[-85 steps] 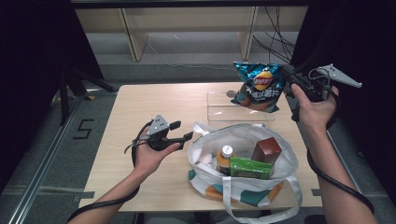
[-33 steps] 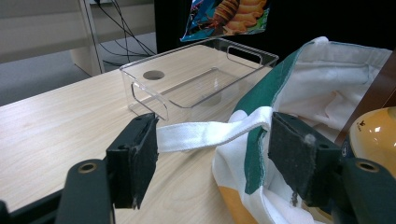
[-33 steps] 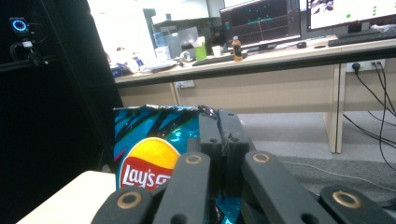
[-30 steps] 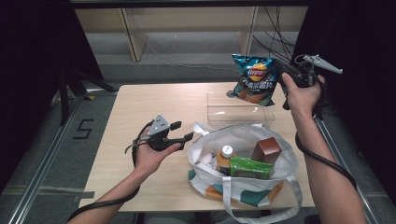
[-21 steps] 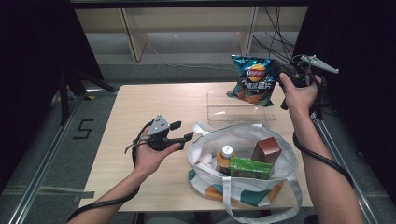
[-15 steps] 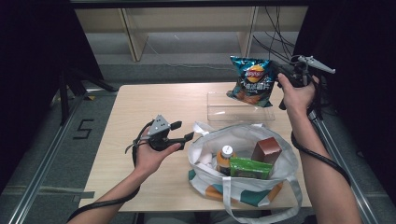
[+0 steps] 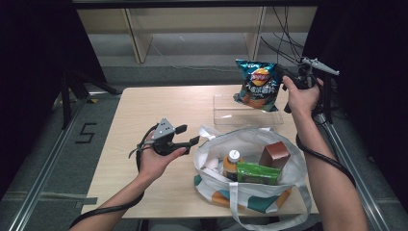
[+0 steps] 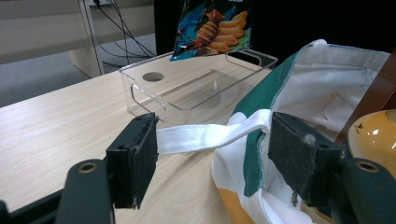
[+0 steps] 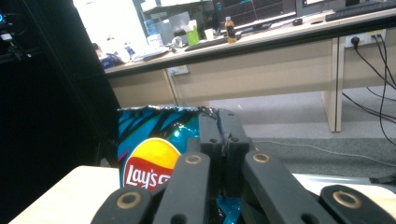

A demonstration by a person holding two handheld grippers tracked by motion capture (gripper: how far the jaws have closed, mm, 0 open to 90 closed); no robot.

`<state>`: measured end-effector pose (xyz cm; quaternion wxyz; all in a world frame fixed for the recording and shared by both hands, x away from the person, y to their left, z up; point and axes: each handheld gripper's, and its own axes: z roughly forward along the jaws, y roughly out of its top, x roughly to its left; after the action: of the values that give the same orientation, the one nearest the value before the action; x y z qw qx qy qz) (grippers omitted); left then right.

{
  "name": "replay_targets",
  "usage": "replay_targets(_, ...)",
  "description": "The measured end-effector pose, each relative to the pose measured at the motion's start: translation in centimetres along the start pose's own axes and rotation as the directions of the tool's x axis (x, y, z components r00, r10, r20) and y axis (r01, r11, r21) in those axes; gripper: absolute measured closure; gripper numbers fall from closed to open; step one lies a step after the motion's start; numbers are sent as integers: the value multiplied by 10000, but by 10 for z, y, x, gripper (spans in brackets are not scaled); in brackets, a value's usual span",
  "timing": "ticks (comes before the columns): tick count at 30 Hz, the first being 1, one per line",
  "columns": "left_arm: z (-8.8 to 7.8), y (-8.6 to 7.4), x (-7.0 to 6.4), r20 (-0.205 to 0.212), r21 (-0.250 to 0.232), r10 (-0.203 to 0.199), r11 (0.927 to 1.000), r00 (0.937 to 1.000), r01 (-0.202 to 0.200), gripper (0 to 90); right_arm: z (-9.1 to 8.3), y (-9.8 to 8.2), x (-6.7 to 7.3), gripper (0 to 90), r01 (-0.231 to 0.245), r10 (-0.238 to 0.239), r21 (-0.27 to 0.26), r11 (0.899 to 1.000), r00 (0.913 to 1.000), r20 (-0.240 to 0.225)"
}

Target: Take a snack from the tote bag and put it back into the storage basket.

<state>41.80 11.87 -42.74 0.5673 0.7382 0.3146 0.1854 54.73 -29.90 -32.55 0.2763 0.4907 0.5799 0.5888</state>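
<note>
My right gripper (image 7: 280,73) is shut on the top edge of a blue chip bag (image 7: 256,85), which hangs over the far right of a clear plastic tray (image 7: 248,113). In the right gripper view the jaws (image 9: 219,135) pinch the bag (image 9: 149,158) at its crimped top. My left gripper (image 7: 188,135) is held level and open beside the white tote bag (image 7: 216,144). In the left gripper view the tote's white handle strap (image 8: 205,137) runs across the gap of my left gripper (image 8: 210,154), and the pads (image 8: 135,158) do not press it.
Inside the tote stand an orange bottle (image 7: 232,161), a brown box (image 7: 274,155) and a green packet (image 7: 257,172). The wooden table (image 7: 144,110) is bare on its left half. Shelving and cables lie beyond the far edge.
My right hand has carried the chip bag a little left and down, over the clear tray. The left hand and the tote have kept still.
</note>
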Motion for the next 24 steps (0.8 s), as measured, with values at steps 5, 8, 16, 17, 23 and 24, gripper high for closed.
replay_targets(5, 0, 0, 1, 39, -65, 30, 10000, 10000, -30, 324, 3, -2, 0, 900, -185, 185, -47, 9998, 9998, -5)
replay_targets(8, -1, 0, 0, -51, -15, -16, 10000, 10000, 15, 325, 5, -2, -1, 900, -92, 92, 5, 10000, 9999, 60)
replay_targets(16, -1, 0, 0, -59, -22, -23, 10000, 10000, 23, 325, 10, -6, -4, 900, -229, 227, 109, 9997, 9996, 165)
replay_targets(17, -1, 0, 0, -53, -21, -20, 10000, 10000, 20, 325, 10, -7, -3, 900, -330, 327, 156, 9993, 9993, 187)
replay_targets(23, -1, 0, 0, -59, -21, 13, 10000, 10000, -14, 325, 15, -11, -5, 900, -373, 371, 133, 9992, 9992, 155)
replay_targets(24, -1, 1, 0, -65, -35, -10, 10000, 10000, 9, 325, 15, -12, -5, 900, -424, 421, 164, 9990, 9989, 185)
